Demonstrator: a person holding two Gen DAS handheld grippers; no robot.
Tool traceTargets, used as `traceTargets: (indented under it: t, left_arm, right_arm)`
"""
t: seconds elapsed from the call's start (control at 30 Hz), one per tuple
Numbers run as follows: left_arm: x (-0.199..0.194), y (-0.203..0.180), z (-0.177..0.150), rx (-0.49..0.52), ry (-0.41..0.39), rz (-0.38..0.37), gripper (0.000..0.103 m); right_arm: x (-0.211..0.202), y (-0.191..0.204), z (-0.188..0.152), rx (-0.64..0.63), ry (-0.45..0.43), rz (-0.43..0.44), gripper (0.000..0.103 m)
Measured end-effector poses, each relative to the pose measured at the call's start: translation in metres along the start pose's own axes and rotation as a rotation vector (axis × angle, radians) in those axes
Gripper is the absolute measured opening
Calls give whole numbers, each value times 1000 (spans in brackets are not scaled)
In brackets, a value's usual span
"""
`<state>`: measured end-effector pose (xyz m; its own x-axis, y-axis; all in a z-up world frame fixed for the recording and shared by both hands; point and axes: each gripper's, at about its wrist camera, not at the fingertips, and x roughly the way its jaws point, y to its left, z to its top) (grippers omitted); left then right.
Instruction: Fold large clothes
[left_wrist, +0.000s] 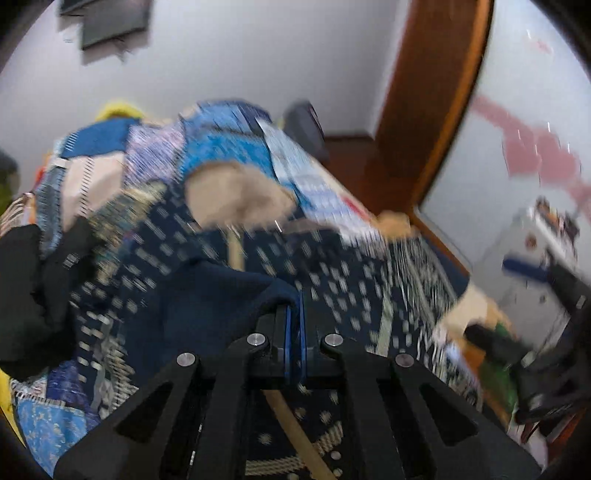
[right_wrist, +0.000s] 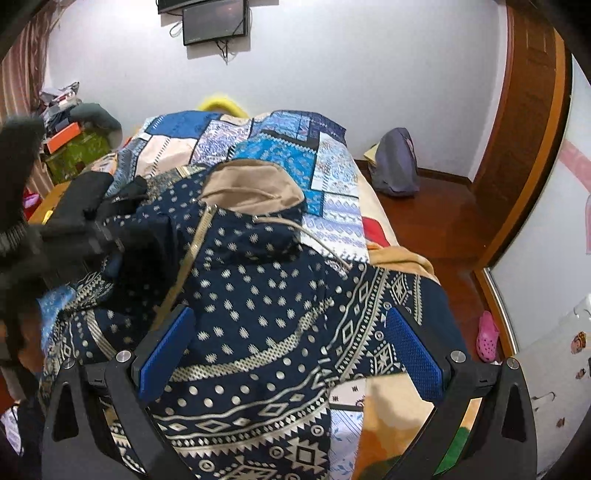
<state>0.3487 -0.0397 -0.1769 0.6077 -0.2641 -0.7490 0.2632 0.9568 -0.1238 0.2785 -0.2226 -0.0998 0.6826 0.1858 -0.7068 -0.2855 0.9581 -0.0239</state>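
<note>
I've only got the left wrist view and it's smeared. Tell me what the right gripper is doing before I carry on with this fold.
Observer: The right gripper is open, jaws spread wide above the navy patterned hoodie, gripping nothing.
Operator: Confirm my left one has cloth.
Observer: The left gripper is shut on a plain navy fold of the hoodie. In the right wrist view it shows at the left edge, over the garment's left side.
Operator: Describe the hood.
Observer: The hood lies at the far end, tan lining up, on the blue patchwork quilt.
Operator: Report the zipper.
Observer: The zipper runs down from the hood towards the right gripper's left finger.
</note>
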Motion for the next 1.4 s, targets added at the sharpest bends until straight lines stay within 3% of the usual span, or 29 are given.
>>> traceTargets:
  t: [0.23, 0.33, 0.37, 0.4, 0.47, 0.57, 0.7, 0.93, 1.1, 1.27, 1.33, 1.4]
  left_arm:
    - [38, -11, -35, 31, 160, -19, 2]
    - [33, -10, -42, 33, 193, -32, 10]
    - [29, -9, -43, 33, 197, -34, 18]
    - [23, -8, -45, 34, 197, -32, 30]
    - [10, -4, -48, 35, 172, -20, 43]
    - [-16, 9, -51, 34, 131, -6, 45]
    - [-49, 41, -59, -1, 72, 61, 55]
    - [-80, 126, -86, -123, 63, 215, 55]
    - [-82, 175, -114, -216, 95, 251, 55]
    - [-73, 199, -140, -267, 131, 258, 55]
    - [-68, 205, -147, -274, 146, 252, 55]
    - [-61, 208, -154, -277, 160, 241, 55]
  right_arm:
    - [4, -1, -11, -30, 39, -20, 103]
    - [3, 0, -13, -35, 51, -14, 103]
    - [3, 1, -14, -36, 53, -13, 103]
    - [2, 2, -14, -39, 56, -17, 103]
    - [0, 6, -12, -49, 54, -12, 103]
    - [-3, 18, -7, -72, 44, -12, 103]
    - [-5, 40, 5, -125, 22, 2, 103]
    - [12, 108, 20, -300, 22, 74, 103]
    - [46, 160, 16, -424, 79, 128, 102]
    - [84, 197, 13, -500, 153, 166, 100]
    - [100, 208, 13, -520, 186, 183, 97]
    - [115, 219, 11, -552, 213, 172, 82]
